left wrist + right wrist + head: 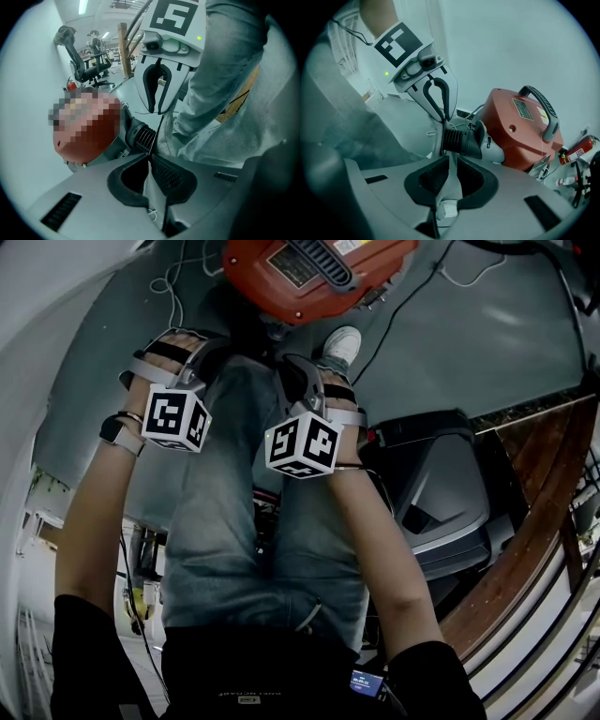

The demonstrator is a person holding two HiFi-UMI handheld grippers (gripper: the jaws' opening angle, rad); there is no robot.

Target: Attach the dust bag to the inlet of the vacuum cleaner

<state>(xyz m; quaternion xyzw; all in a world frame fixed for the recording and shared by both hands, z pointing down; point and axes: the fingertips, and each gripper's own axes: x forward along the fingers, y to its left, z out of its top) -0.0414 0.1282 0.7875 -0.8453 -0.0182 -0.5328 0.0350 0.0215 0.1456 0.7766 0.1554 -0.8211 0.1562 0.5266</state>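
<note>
Softly creased dust bag [230, 484], pale grey fabric

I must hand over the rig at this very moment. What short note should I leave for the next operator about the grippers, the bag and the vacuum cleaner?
Left gripper: shut on the edge of the dust bag.
Right gripper: shut on the same bag's edge, close beside the left one.
Things: the red vacuum cleaner is just ahead, and its black ribbed inlet points towards both grippers. The rest of the bag trails back from them.
Done: the bag's edge is held up right in front of the inlet.
Left: the inlet's ribs show bare, so the bag is probably not on yet. Pull its mouth over the inlet and seat it.
</note>
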